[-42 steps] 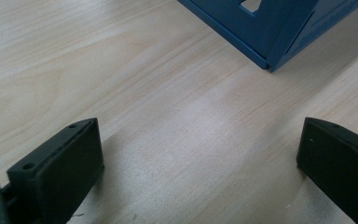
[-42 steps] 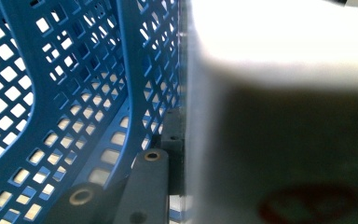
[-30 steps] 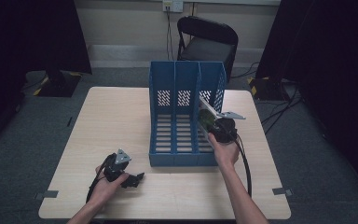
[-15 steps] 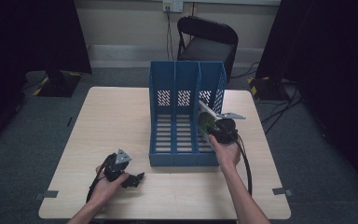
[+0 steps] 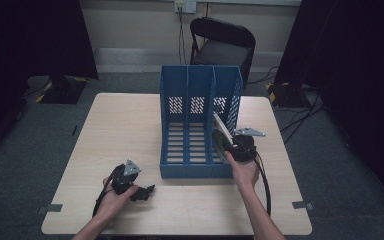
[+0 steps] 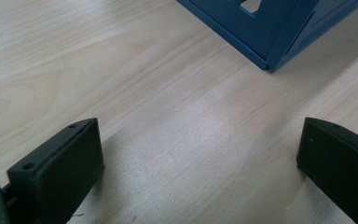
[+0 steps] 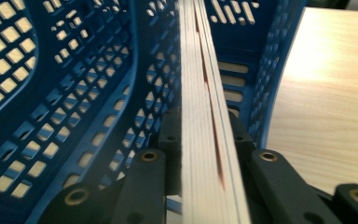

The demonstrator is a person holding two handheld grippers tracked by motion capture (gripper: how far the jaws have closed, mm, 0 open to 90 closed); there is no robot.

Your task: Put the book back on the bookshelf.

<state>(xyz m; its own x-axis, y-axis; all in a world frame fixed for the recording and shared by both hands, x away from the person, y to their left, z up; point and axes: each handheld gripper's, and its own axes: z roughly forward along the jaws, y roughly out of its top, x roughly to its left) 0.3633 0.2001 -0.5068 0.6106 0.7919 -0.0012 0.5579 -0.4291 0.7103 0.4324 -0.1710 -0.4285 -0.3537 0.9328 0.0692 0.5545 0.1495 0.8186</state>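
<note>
On the pale wooden counter (image 5: 130, 125) stands a blue three-slot file rack (image 5: 200, 95), its open side toward the near edge. At the rack's right-hand slot, the right tongs (image 5: 223, 142) are clamped on a thin book (image 5: 220, 131), which tilts with its upper end leaning toward the far side. In the right gripper view the book's page edges (image 7: 203, 116) run straight up between the two black jaws, which press against both covers, with the rack's perforated blue wall (image 7: 74, 93) on the left and bare counter (image 7: 335, 93) on the right. Near the counter's near-left part, well apart from the rack, the left tongs (image 5: 147, 191) rest low over the wood. In the left gripper view their jaws stand wide apart with nothing between them, above bare counter (image 6: 168, 116), and a blue corner of the rack (image 6: 270, 42) lies beyond.
</note>
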